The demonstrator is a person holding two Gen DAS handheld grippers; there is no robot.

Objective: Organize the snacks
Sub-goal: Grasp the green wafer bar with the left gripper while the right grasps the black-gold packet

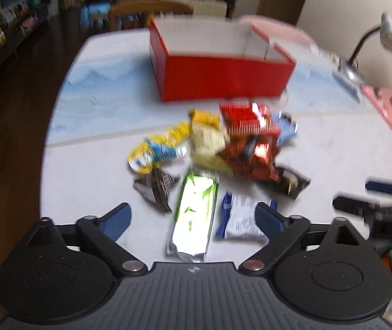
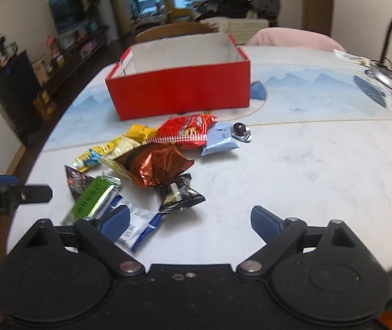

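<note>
1. While both grippers hang over the white table [image 2: 319, 170], the left gripper [image 1: 193, 220] has its jaws wide with nothing gripped; the green packet [image 1: 194, 214] and the blue-white packet [image 1: 241, 220] lie on the table between its blue fingertips [image 1: 119, 218]
2. The right gripper [image 2: 190, 220] is also wide and holds nothing; its left finger stands over the blue-white packet [image 2: 138, 225], and bare table lies between the fingers
3. Each view shows the other gripper at its edge: the right one [image 1: 360, 195] in the left view, the left one [image 2: 31, 192] in the right view
4. Further on lies the heap of snacks [image 2: 152, 156], near the middle of the table, all outside the box
5. Only the right view shows clearly the light blue packet [image 2: 219, 139] and a small dark round sweet [image 2: 239, 130] just beside it; in the left view this part is blurred
6. Behind the heap stands the open red box [image 2: 179, 93]; what its inside holds I cannot tell
7. Farthest, a desk lamp [image 1: 388, 33] stands at the right edge
</note>
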